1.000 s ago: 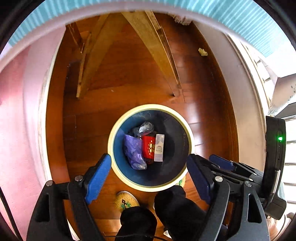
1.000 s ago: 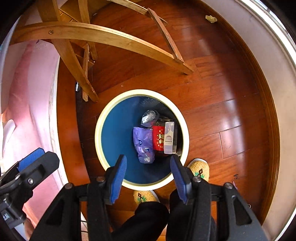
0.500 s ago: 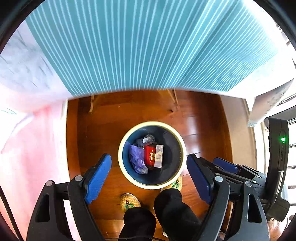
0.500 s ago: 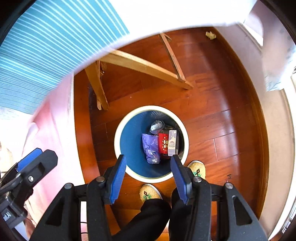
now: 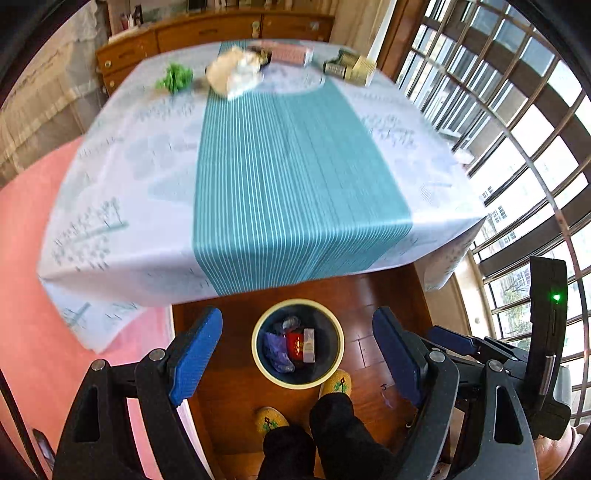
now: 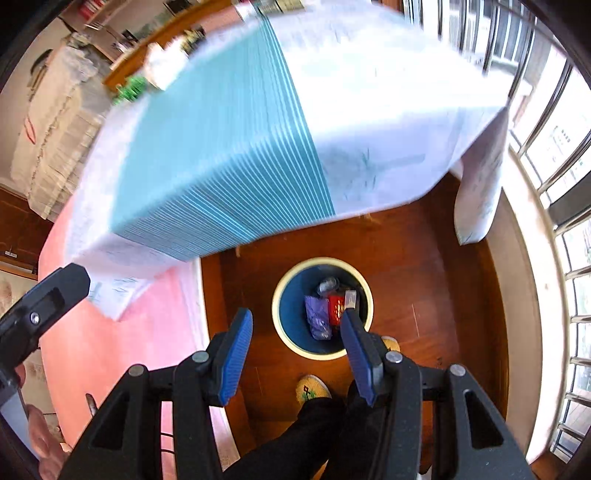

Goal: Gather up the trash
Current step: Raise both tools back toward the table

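Note:
A round bin with a cream rim [image 5: 258, 354] [image 6: 277, 314] stands on the wood floor below the table's near edge. It holds a purple wrapper [image 5: 277, 352], a red packet [image 5: 294, 344], a white box and a clear piece. My left gripper [image 5: 297, 356] is open and empty, high above the bin. My right gripper [image 6: 297, 349] is open and empty, also high above it. On the far end of the table lie a crumpled beige and white wad [image 5: 236, 74], a green scrap [image 5: 175, 78], a pink box [image 5: 290, 55] and small cartons [image 5: 351, 66].
The table has a white cloth with a teal striped runner [image 5: 288, 177] [image 6: 221, 147]. A pink rug [image 5: 22, 258] lies to the left. A window grille [image 5: 517, 147] runs along the right. A wooden sideboard [image 5: 207, 35] stands behind. The person's slippered feet [image 5: 271, 421] stand by the bin.
Both grippers have risen and tilted up from just over the bin. The tabletop and the trash at its far end have come into view. Both grippers stayed open.

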A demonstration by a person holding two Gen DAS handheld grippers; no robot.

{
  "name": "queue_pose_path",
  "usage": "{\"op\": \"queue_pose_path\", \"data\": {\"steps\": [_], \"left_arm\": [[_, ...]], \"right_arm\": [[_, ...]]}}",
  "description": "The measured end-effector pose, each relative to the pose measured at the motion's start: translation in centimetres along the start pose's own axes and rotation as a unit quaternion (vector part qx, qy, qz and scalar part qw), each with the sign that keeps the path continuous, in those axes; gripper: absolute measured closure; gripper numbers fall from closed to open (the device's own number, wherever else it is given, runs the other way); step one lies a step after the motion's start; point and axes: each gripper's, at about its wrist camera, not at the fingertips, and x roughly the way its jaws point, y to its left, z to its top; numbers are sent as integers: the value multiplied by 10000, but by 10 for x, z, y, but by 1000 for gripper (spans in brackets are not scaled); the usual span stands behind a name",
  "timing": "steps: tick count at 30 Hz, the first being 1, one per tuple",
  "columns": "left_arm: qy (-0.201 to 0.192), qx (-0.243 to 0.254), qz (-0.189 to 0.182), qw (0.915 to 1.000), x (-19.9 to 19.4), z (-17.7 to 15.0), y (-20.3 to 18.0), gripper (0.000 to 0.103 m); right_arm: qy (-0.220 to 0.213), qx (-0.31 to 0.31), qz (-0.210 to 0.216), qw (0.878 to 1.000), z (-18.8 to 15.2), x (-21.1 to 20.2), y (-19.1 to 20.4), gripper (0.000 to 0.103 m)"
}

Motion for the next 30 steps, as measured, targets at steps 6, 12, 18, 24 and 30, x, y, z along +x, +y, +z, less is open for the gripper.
{"op": "queue_pose_path", "data": {"steps": [6, 12, 18, 24, 30], "left_arm": [[-331, 59, -113, 9994, -56, 26, 1, 21], [-675, 227, -106, 9974, -94, 46, 4, 21], [-889, 328, -148, 9954, -114, 67, 3, 21], [-1061, 504, -152, 9930, -117, 91, -2, 21], [-1146, 476, -93, 9922, -101, 127, -6, 21]], "right_arm": [[-489, -9, -8, 9988, 9, -54, 13, 53], [-1015, 87, -34, 9948, 27, -95, 17, 53], [-1386, 155, -50, 9902, 46, -116, 20, 53], [-1671, -20, -143, 9858, 69, -129, 23, 53], [-1728, -347, -207, 9841, 110, -124, 19, 53]]}}
